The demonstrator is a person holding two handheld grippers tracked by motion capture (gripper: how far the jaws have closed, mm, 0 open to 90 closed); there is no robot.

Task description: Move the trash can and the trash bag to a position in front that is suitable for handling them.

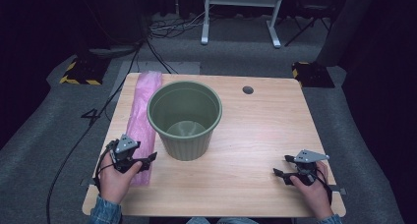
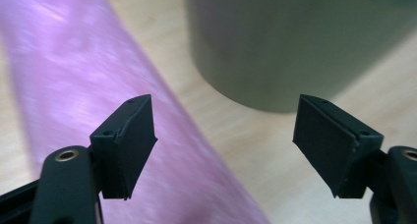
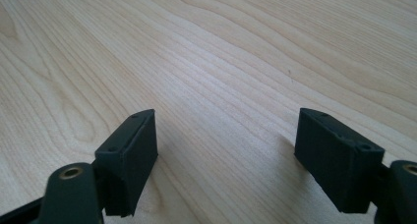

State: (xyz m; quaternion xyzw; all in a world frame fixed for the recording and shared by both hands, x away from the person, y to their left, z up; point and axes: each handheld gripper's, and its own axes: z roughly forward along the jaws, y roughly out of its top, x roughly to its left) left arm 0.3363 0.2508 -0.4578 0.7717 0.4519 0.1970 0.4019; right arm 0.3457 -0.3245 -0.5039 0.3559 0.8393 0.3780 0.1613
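Two grippers sit low over a wooden table (image 1: 255, 135), and we see three things of note on it. Largest is the table itself, its light grain running across the right gripper view, with a small dark round hole (image 1: 248, 90) near its far edge. Next comes a green ribbed bin (image 1: 185, 120), standing upright left of the middle, its mouth open upward. Just to the left of the bin lies a pink plastic roll (image 1: 143, 121); its long axis runs from the far edge of the table toward the near left, and its near end points at our left hand. In the left gripper view the roll crosses the picture slantwise under the left-hand jaw, with the bin's wall blurred beyond.

The left gripper (image 1: 140, 161) hangs over the near end of the roll, jaws spread wide and pinching nothing; whether a jaw grazes the plastic we cannot tell. The right gripper (image 1: 286, 166) is well apart, near the right near corner of the table, its jaws likewise spread wide over bare wood with nothing between them.
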